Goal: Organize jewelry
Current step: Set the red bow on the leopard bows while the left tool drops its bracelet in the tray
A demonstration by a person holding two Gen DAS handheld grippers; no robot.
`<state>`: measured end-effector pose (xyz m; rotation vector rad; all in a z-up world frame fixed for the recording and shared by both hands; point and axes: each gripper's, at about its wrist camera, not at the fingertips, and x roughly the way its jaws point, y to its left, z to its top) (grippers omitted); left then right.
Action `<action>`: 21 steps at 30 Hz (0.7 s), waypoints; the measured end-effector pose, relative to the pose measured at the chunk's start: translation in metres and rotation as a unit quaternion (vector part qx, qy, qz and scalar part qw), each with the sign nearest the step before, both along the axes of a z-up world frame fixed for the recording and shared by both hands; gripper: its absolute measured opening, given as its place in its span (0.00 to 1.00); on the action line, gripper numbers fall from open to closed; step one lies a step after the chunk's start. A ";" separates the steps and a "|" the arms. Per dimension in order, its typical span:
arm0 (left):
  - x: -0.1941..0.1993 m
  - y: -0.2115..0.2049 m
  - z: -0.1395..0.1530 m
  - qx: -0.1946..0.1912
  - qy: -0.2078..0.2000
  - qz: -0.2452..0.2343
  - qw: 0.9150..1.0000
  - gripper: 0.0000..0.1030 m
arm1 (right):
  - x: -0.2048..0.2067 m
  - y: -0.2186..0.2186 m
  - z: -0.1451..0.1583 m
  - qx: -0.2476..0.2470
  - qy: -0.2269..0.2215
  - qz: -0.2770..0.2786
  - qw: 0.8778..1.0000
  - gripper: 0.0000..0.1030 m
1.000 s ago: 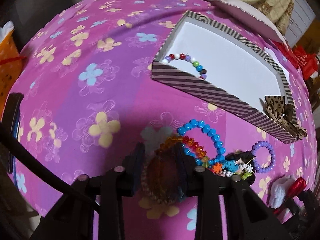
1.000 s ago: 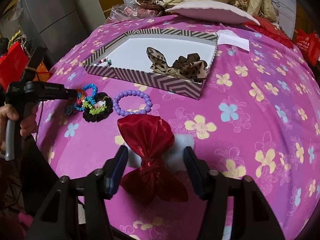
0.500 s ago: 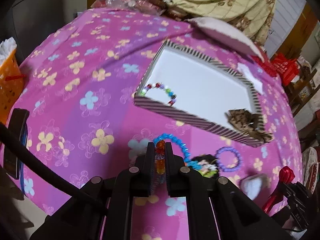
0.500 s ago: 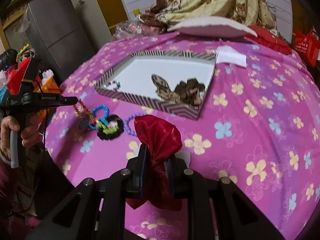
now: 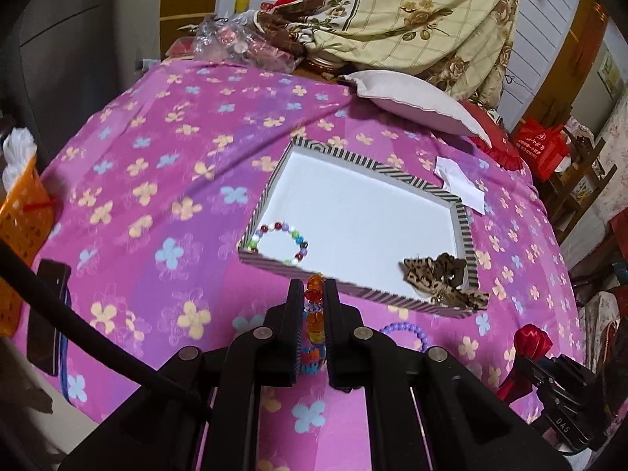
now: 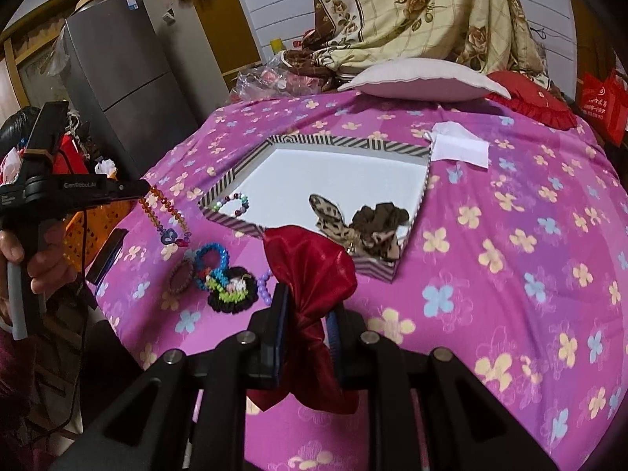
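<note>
My left gripper (image 5: 313, 294) is shut on an orange bead bracelet (image 5: 313, 316) and holds it above the cloth, just in front of the striped box (image 5: 271, 190). The bracelet hangs from that gripper in the right wrist view (image 6: 165, 212). My right gripper (image 6: 308, 294) is shut on a red satin bow (image 6: 310, 267), lifted near the box's front corner. Inside the box (image 6: 349, 143) lie a multicoloured bead bracelet (image 5: 284, 241) and a leopard-print scrunchie (image 5: 439, 274).
On the purple flowered cloth lie a blue bead bracelet (image 6: 212, 255), a black crocheted piece (image 6: 231, 288), a lilac bead bracelet (image 5: 404, 331) and an oval brooch (image 6: 181, 274). A pillow (image 5: 412, 100), a white paper (image 5: 459, 184), an orange basket (image 5: 19, 235) and a phone (image 5: 47, 314) surround them.
Both grippers closed on their items, the left on the orange bracelet and the right on the red bow, then lifted them off the cloth toward the box.
</note>
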<state>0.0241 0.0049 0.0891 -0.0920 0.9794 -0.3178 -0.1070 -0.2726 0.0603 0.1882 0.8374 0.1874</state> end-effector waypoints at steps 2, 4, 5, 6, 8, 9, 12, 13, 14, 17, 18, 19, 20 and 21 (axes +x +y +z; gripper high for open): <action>0.004 -0.006 0.001 0.006 -0.003 -0.002 1.000 0.21 | 0.008 -0.002 0.002 0.000 -0.002 -0.002 1.000 0.18; 0.012 -0.012 0.003 0.012 -0.006 -0.003 1.000 0.21 | 0.017 -0.006 0.004 0.000 -0.003 -0.007 1.000 0.18; 0.016 -0.014 0.003 0.014 -0.006 -0.003 1.000 0.21 | 0.024 -0.008 0.005 -0.003 -0.004 -0.009 1.000 0.18; 0.020 -0.016 0.003 0.016 -0.007 -0.001 1.000 0.21 | 0.029 -0.009 0.006 -0.005 -0.005 -0.011 1.000 0.18; 0.031 -0.020 0.003 0.020 -0.005 0.002 1.000 0.21 | 0.042 -0.012 0.009 -0.011 -0.006 -0.015 1.000 0.18; 0.036 -0.023 0.002 0.022 -0.004 0.004 1.000 0.21 | 0.050 -0.014 0.009 -0.015 -0.006 -0.017 1.000 0.18; 0.054 -0.030 0.001 0.026 -0.001 0.009 1.000 0.21 | 0.072 -0.021 0.011 -0.017 -0.006 -0.025 1.000 0.18; 0.061 -0.035 -0.001 0.028 0.001 0.011 1.000 0.21 | 0.081 -0.025 0.012 -0.017 -0.006 -0.028 0.999 0.18; 0.066 -0.038 -0.002 0.030 0.002 0.011 0.999 0.21 | 0.091 -0.028 0.012 -0.018 -0.005 -0.031 0.999 0.18; 0.084 -0.049 -0.009 0.040 0.006 0.016 0.999 0.21 | 0.120 -0.038 0.011 -0.028 -0.003 -0.043 0.999 0.18; 0.090 -0.052 -0.012 0.041 0.009 0.016 0.999 0.21 | 0.128 -0.042 0.011 -0.029 -0.002 -0.047 0.998 0.18; 0.099 -0.056 -0.016 0.044 0.013 0.017 0.999 0.21 | 0.139 -0.045 0.009 -0.030 0.000 -0.051 0.998 0.18; 0.104 -0.057 -0.019 0.045 0.015 0.019 0.999 0.21 | 0.149 -0.048 0.006 -0.030 0.002 -0.054 0.998 0.18; 0.111 -0.059 -0.022 0.046 0.017 0.021 0.999 0.21 | 0.157 -0.050 0.002 -0.030 0.005 -0.056 0.998 0.18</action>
